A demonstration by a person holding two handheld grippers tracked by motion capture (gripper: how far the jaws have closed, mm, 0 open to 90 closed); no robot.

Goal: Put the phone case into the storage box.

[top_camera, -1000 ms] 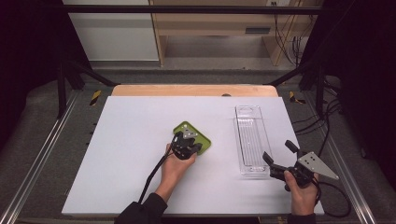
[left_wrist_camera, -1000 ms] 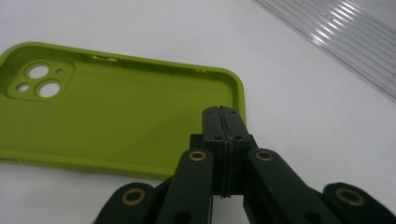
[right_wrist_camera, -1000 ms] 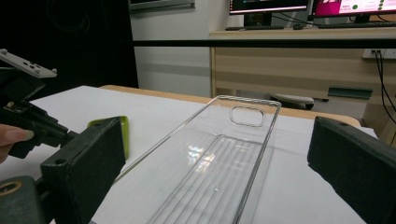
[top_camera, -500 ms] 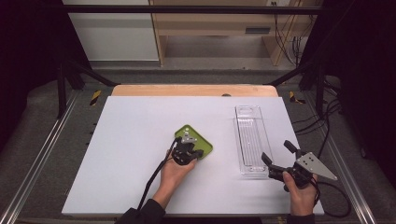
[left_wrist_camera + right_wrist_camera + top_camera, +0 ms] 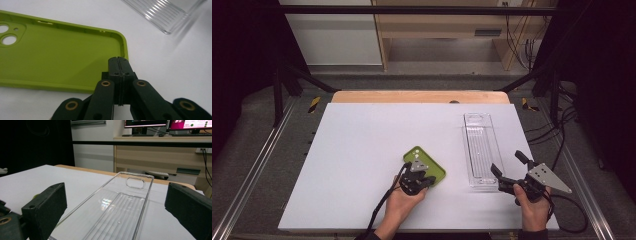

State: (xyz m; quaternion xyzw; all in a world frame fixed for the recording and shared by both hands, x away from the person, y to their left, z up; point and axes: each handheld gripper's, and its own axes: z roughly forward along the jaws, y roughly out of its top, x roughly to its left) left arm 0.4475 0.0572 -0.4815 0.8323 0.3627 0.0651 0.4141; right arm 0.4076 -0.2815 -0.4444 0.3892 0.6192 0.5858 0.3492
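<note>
Green phone case [image 5: 60,57] half hidden under closed left claw [image 5: 119,61]; right claw [image 5: 117,202] wide open.

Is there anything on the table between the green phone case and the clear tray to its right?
Nothing visible. Bare white table lies between the green phone case and the clear tray. The left gripper, shut, sits at the case's near edge, not in that gap.

Matt green rubbery phone case [image 5: 60,57], glossy clear ribbed plastic tray [image 5: 117,212], smooth white table [image 5: 362,145]
</note>
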